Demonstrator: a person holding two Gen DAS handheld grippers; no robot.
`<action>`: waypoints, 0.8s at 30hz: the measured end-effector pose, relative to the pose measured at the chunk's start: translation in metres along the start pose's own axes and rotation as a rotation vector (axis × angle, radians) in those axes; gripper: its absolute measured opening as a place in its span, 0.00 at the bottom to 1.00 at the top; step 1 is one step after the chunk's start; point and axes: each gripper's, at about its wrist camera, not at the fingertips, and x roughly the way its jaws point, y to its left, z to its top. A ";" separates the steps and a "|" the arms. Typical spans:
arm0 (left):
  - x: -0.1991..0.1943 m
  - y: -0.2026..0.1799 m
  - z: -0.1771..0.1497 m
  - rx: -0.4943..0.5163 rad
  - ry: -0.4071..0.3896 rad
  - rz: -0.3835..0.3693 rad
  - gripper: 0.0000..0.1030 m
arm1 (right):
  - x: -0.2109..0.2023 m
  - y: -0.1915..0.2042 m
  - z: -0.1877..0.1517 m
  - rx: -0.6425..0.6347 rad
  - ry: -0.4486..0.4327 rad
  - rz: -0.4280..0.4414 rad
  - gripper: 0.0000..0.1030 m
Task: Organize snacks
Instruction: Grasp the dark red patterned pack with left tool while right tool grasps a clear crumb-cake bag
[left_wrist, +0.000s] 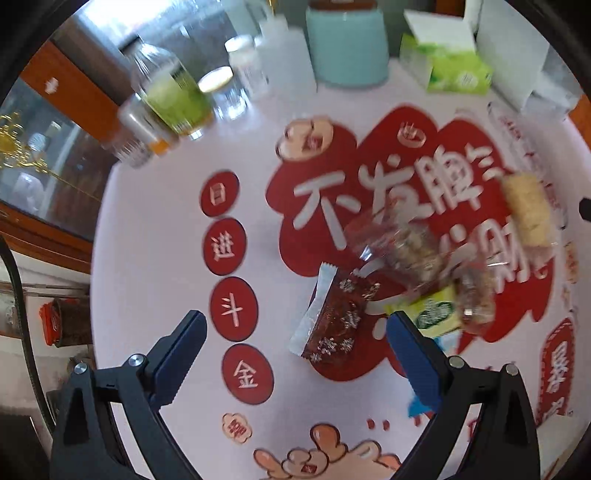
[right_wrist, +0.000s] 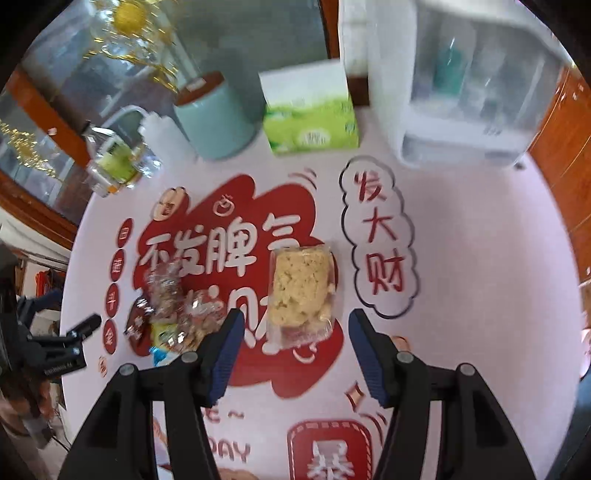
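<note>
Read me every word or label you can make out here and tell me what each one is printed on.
"不发脾气": white characters on the red patch of the tablecloth.
"发大财": red, in the cloud outline on the tablecloth.
"日进斗金": four red ovals, one character each, on the tablecloth.
"暴": red box at the near edge; the rest is cut off.
"DAY": tablecloth, start hidden.
Tissue box, bottle and snack wrappers: print too blurred.

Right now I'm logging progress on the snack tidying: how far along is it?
Nothing looks sorted yet. The snacks lie loose on the printed mat: a dark red packet, a yellow packet and a pale rice-crisp bar. Both the left gripper and right gripper are open and empty. All sorting remains.
</note>
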 end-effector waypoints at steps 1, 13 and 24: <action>0.008 0.000 0.000 -0.002 0.008 -0.002 0.95 | 0.015 -0.003 0.002 0.019 0.017 0.014 0.57; 0.056 0.006 -0.005 -0.041 0.052 -0.037 0.95 | 0.084 0.006 0.010 0.041 0.054 -0.036 0.58; 0.061 -0.005 -0.002 -0.055 0.016 -0.095 0.63 | 0.099 0.015 0.006 0.017 0.059 -0.069 0.65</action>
